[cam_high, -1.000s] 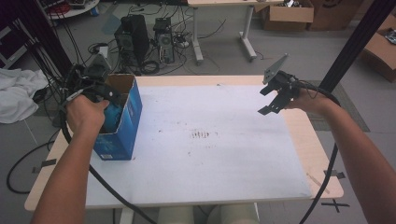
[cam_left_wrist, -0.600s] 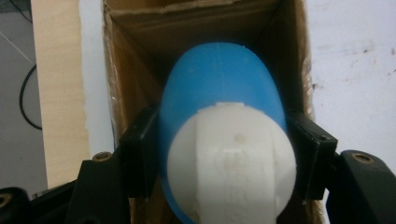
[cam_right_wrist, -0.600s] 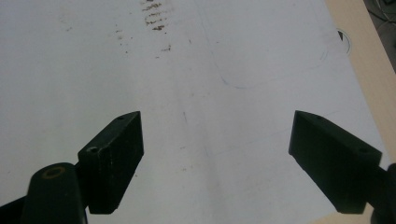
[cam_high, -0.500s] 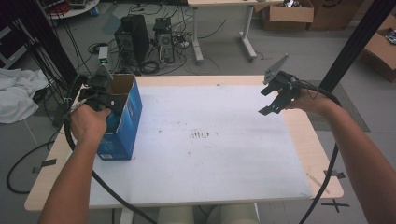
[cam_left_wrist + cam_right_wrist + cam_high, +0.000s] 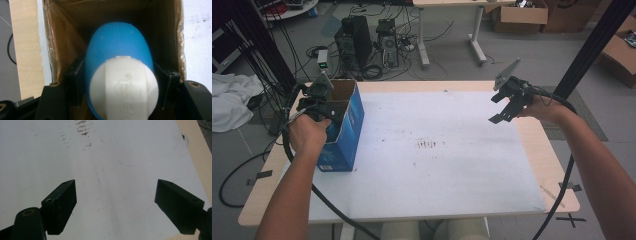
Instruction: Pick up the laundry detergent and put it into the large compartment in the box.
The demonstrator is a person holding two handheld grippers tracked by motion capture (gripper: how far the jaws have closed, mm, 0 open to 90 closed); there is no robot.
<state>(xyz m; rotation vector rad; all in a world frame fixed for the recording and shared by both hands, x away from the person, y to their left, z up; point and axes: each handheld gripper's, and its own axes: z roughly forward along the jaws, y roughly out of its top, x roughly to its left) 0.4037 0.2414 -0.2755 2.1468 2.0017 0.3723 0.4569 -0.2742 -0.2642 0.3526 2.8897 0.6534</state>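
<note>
Overhead, left gripper is sitting at the open top of a blue box standing on the table's left side; right gripper is hovering w/ jaws wide over the far right part, well apart from the box. Left gripper view: jaws are clamping a blue-and-white bottle from both sides, inside the box's brown cardboard walls. Right gripper view: jaws are spreading wide above white tabletop w/ dark smudges, nothing btwn them.
</note>
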